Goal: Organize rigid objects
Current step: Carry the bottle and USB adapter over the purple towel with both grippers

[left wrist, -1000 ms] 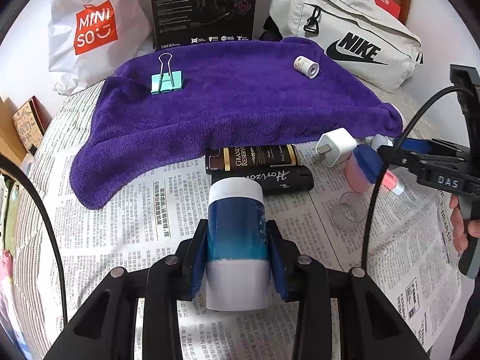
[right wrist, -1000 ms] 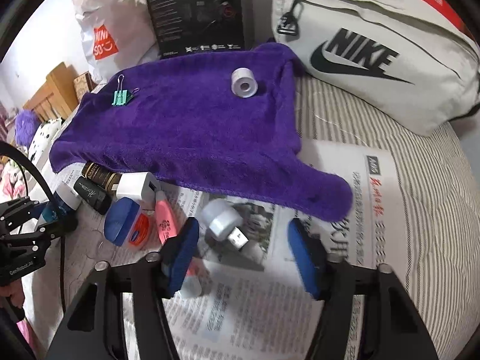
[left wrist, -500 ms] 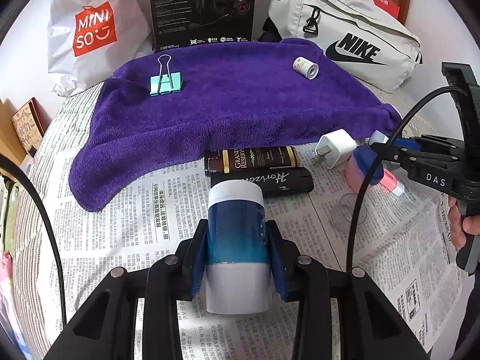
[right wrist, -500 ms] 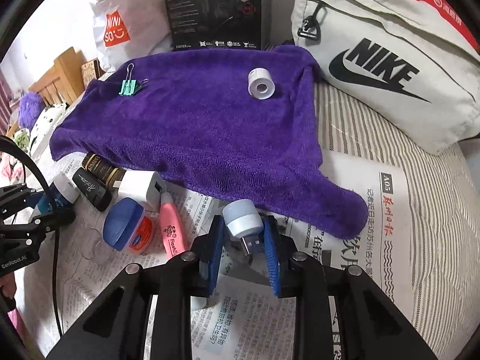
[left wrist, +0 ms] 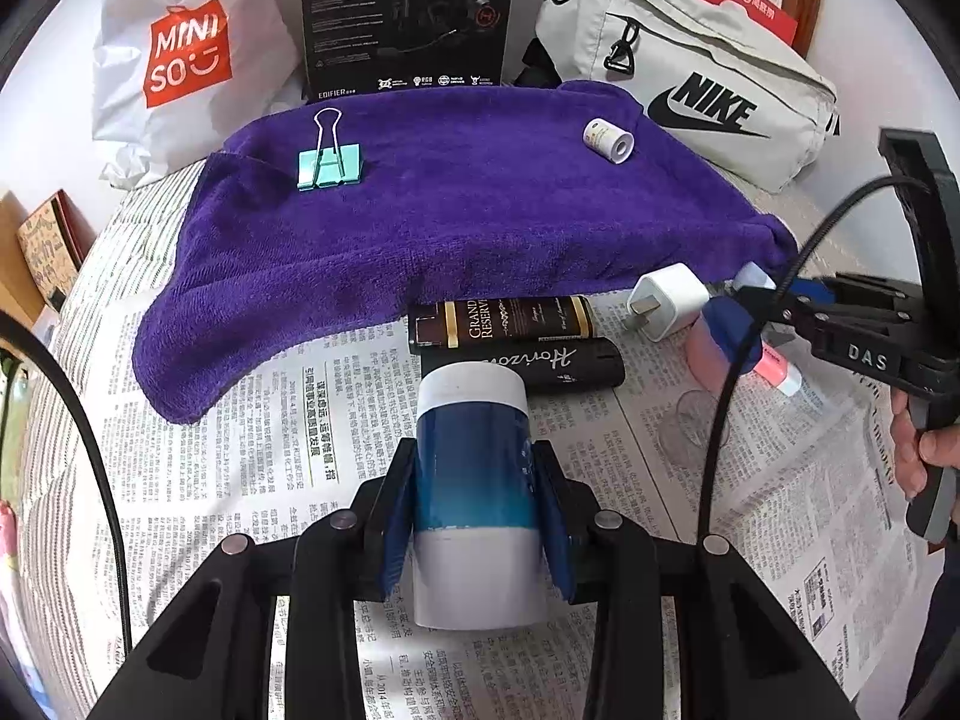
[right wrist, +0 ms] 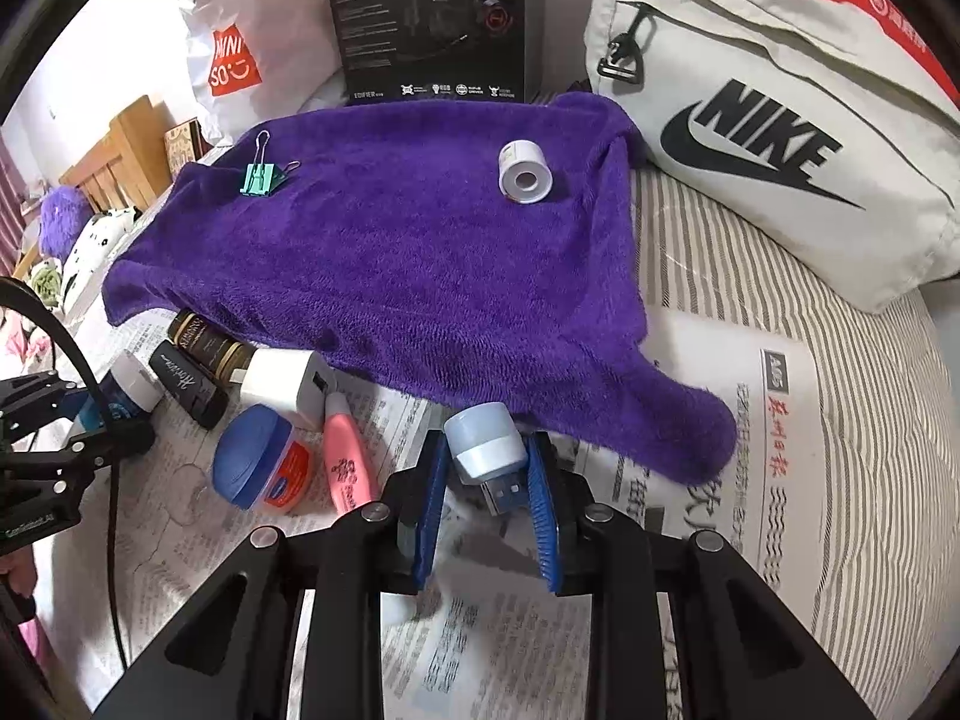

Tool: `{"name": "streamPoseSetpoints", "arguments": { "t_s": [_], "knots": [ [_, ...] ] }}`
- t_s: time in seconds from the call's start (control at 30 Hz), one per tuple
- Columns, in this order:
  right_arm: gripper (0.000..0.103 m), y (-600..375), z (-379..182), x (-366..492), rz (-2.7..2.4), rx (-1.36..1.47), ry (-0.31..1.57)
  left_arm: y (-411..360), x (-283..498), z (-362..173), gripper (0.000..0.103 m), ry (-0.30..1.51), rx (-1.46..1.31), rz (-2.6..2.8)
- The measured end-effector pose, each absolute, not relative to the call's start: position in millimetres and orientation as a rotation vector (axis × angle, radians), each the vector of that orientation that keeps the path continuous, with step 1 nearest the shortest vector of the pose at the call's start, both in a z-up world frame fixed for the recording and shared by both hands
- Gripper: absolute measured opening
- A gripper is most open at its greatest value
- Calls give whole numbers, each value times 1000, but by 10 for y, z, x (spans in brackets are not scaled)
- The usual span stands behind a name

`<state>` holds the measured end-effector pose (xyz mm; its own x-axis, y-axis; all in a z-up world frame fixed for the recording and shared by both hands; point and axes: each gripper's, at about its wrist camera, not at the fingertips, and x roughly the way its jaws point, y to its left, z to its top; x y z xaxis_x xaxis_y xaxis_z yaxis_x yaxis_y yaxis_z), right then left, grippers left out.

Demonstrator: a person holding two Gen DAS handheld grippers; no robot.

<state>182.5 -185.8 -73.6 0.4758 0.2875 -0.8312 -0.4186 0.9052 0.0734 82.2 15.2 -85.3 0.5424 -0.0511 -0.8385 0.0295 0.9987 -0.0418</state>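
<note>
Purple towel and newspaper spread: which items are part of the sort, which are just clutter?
In the job:
- blue-and-white bottle, in the left hand-held gripper
- USB night light, in the right hand-held gripper
- binder clip and tape roll, on the purple towel

Lying about:
- Nike bag
- Miniso bag
- black headset box

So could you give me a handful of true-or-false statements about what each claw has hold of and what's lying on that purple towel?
1. The left claw grips a blue and white canister. True.
2. The right claw is empty. False: it is shut on a small USB light.
3. A green binder clip lies on the purple towel. True.
4. The white tape roll sits on the newspaper. False: it is on the towel.
5. The white charger lies on the towel. False: it lies on the newspaper.
</note>
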Motion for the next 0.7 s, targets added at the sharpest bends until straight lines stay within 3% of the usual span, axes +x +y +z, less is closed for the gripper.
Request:
{"name": "streamPoseSetpoints", "arguments": {
  "t_s": [0.7],
  "knots": [
    [27, -2021, -675, 1620, 423, -101, 1020, 465, 681, -620, 34, 988, -77, -26]
  ]
}}
